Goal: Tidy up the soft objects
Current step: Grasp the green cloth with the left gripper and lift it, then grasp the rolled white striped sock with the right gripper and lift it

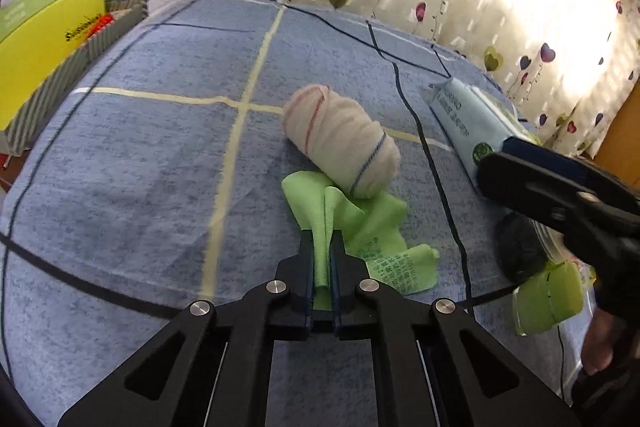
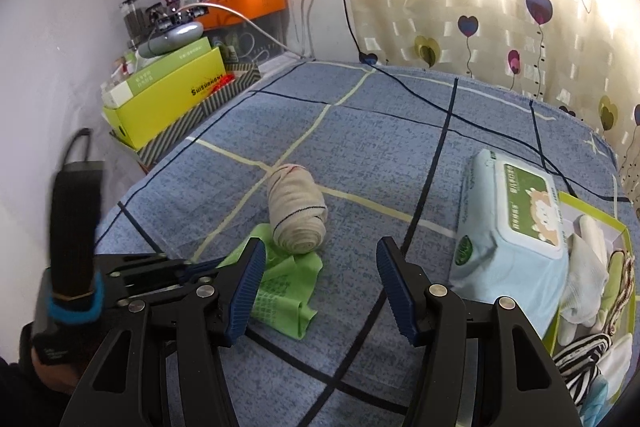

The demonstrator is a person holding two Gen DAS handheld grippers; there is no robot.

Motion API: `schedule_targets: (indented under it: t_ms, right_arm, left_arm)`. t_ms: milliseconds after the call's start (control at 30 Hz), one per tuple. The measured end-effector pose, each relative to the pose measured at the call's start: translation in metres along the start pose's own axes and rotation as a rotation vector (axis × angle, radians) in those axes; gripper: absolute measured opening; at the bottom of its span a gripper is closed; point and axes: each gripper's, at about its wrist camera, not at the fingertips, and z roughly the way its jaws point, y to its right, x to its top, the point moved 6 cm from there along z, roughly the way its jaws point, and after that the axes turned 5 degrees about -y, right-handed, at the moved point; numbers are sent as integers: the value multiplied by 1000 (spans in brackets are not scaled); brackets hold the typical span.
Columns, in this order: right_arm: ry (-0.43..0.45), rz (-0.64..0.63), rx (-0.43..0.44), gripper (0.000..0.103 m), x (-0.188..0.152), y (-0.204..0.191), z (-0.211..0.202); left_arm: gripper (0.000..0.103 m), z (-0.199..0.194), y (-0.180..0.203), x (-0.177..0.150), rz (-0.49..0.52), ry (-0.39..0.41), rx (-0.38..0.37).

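Left of my left gripper the blue bedspread lies open. Straight ahead the rolled towel blocks; right of my right gripper the wipes pack crowds, perhaps touching the sock box

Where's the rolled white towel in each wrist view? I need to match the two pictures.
Left wrist: the rolled white towel lies just right of centre, its near end on the green cloth.
Right wrist: the towel lies just left of centre, end facing the camera, behind the green cloth.
Shared landmark: the wipes pack, right of the towel in both.
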Motion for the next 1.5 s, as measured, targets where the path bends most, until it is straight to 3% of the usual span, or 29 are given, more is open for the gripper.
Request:
schedule_targets:
  t_ms: [267, 567, 633, 667, 833, 1100, 1500]
  right_arm:
    - [-61, 2, 3, 58, 12, -19, 36]
    - [-128, 1, 12, 58, 20, -38, 84]
    - [-131, -8, -5, 54, 21, -40, 88]
    - [-129, -15, -19, 47, 22, -41, 89]
    - [-129, -32, -37, 45, 23, -40, 92]
    - [-106, -63, -27, 40, 18, -47, 78]
    - [15, -87, -5, 41, 10, -52, 9]
  left_arm:
    - [6, -26, -35, -1, -48, 61, 26]
    - [6, -33, -66, -3, -96, 75, 31]
    - [6, -32, -68, -3, -99, 73, 26]
    - [6, -32, -68, -3, -100, 72, 24]
    - [6, -32, -67, -3, -98, 72, 16]
    - [6, -42, -64, -3, -96, 97, 23]
    - [6, -77, -39, 1, -62, 178, 36]
